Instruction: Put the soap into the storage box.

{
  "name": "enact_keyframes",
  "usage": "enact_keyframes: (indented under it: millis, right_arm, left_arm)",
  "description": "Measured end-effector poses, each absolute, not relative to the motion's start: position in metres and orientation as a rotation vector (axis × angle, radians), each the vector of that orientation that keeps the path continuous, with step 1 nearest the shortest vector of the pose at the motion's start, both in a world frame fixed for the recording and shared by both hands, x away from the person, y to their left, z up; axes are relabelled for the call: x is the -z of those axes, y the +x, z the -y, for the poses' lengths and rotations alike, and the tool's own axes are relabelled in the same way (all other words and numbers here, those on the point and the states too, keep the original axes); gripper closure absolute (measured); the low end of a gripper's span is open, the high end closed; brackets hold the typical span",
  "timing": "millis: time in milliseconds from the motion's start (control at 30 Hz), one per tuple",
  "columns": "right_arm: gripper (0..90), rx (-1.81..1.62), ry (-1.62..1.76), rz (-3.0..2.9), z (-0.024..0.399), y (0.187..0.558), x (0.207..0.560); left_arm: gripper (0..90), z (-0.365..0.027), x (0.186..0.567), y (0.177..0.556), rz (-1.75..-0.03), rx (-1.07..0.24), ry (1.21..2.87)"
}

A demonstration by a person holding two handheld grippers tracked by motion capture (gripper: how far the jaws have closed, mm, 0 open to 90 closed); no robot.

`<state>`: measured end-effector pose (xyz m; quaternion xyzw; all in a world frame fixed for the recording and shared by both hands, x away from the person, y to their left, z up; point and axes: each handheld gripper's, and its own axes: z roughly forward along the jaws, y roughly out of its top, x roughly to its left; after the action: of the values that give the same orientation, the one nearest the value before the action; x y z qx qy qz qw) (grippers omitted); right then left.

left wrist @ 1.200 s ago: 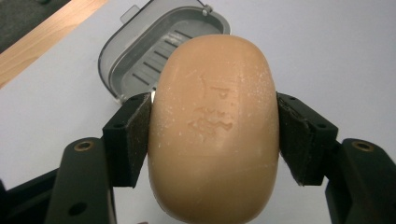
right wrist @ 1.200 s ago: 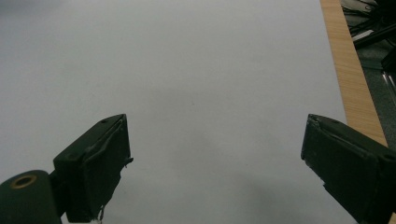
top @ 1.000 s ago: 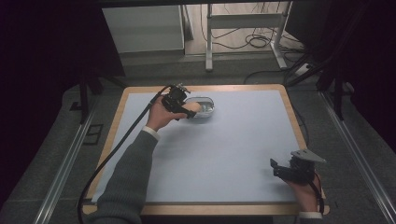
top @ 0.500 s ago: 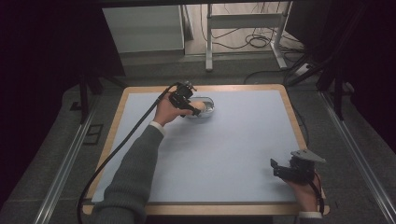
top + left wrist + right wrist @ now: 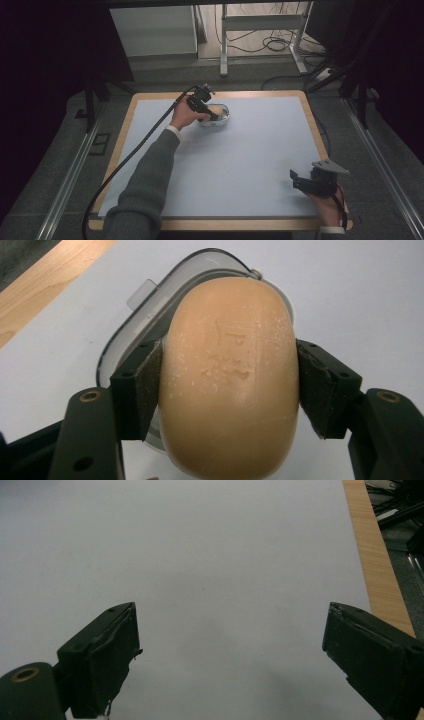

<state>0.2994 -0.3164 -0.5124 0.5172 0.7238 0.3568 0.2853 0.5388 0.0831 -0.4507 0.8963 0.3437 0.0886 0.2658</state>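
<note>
1. High view, setting: I work at a wooden-edged table (image 5: 306, 107) covered by a pale blue mat (image 5: 250, 155). The room around it is dark, with cables and a metal frame on the floor beyond the far edge.
2. High view, left side: my left gripper (image 5: 207, 107) is extended to the far part of the mat, at a clear dish (image 5: 224, 116) holding a tan bar of soap (image 5: 216, 110). The dish lies left of centre, near the far edge.
3. High view, right side: my right gripper (image 5: 305, 181) rests near the near right corner, well apart from the dish.
4. Left gripper view: the pads (image 5: 145, 385) press both long sides of the soap (image 5: 230, 375), so this gripper is clenched on the bar. The dish (image 5: 150, 305) shows beneath and beyond it. I cannot tell whether the bar touches the dish floor.
5. Left gripper view, orientation: the soap's long axis runs away from the camera, along the jaws. Its stamped face is turned up towards the camera.
6. Right gripper view: the jaws stand wide apart over bare mat (image 5: 225, 555), holding nothing.
7. Judgement on the step in hand: I appear to be lifting the soap from the dish. The bar is rounded and probably slick, so I should keep the squeeze even, hold it at its widest part and rise straight to avoid dragging the dish.
</note>
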Motion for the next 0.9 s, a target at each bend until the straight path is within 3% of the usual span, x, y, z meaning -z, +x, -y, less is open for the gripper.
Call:
enact_keyframes:
  millis: [500,900]
  right_arm:
    - [8.1,-0.944,1.392,-1.926,0.319,0.300,0.513]
    - [8.1,-0.943,1.390,-1.932,0.319,0.300,0.513]
  left_arm:
    - [32.7,-0.075,0.467,0.556,-0.913,-0.230,2.455]
    - [28.3,-0.073,0.467,0.546,-0.909,-0.227,2.459]
